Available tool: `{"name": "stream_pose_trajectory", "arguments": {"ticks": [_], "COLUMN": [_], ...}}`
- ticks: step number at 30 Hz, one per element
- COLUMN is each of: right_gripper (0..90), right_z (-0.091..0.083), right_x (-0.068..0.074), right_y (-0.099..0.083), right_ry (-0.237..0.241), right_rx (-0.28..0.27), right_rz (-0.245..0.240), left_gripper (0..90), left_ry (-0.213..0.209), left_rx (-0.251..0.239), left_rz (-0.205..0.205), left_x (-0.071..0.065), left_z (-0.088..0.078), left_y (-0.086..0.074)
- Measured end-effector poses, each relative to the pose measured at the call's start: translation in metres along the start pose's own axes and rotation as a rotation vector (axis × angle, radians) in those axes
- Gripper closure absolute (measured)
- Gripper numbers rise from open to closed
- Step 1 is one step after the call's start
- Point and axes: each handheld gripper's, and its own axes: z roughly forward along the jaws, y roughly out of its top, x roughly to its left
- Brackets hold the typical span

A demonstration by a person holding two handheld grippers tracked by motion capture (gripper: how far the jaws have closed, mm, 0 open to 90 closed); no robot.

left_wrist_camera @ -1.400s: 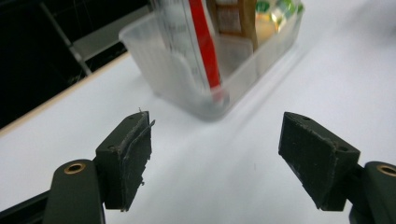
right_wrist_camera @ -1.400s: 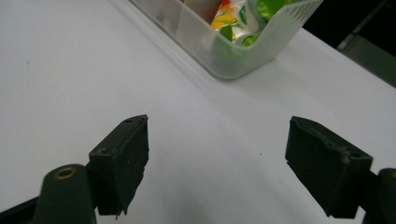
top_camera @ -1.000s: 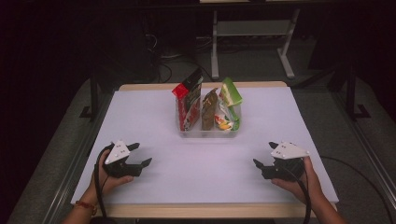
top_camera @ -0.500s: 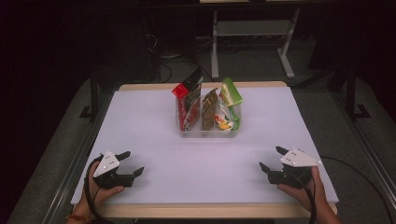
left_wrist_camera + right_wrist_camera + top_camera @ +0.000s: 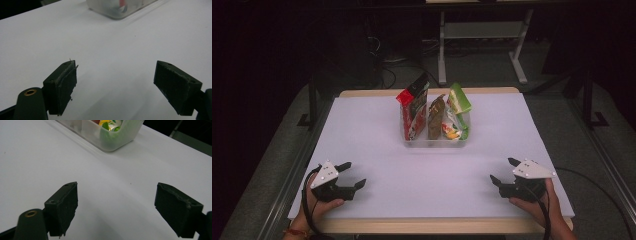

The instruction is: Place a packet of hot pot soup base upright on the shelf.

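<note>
A clear plastic tub (image 5: pixel 435 138) stands at the far middle of the white table (image 5: pixel 372 135). In it stand a red snack packet (image 5: pixel 413 106), a brown one (image 5: pixel 435 116) and a green one (image 5: pixel 458 102). My left gripper (image 5: pixel 354 174) rests near the front left edge, held in a hand. Its jaws have just been opening and stand open with nothing between them (image 5: pixel 117 82). My right gripper (image 5: pixel 502 170) rests near the front right edge, open and empty (image 5: pixel 116 203). Both point toward the tub (image 5: pixel 120 8) (image 5: pixel 110 137), well short of it.
Bare white tabletop lies between the grippers and the tub. A cable (image 5: pixel 592 185) trails off the right side. Behind the table stand a white desk frame (image 5: pixel 484 35) and cables on the dark floor (image 5: pixel 387 57).
Both hands have slid a little toward the near edge of the table. The left gripper's jaws stand slightly wider. The tub and packets have not moved.
</note>
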Motion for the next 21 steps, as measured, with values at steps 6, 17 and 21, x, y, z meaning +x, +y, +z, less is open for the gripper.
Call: {"name": "stream_pose_trajectory", "arguments": {"ticks": [6,17,21], "right_gripper": [18.4,18.7,18.6], "right_z": [0.0005,0.0039,0.0037], "right_x": [-0.0004,0.0034,0.0029], "right_y": [0.0011,0.0025,0.0024], "right_ry": [0.004,0.020,0.023], "right_rx": [-0.006,0.003,0.000], "right_rz": [-0.001,-0.012,-0.006], "left_gripper": [18.0,18.0,17.9], "left_ry": [0.006,0.016,0.020], "left_rx": [0.003,-0.004,0.003], "left_rz": [0.004,-0.002,-0.003], "left_x": [-0.0006,0.0001,0.0003], "left_z": [-0.0002,-0.0018,-0.0013], "left_y": [-0.0001,-0.0011,-0.0007]}}
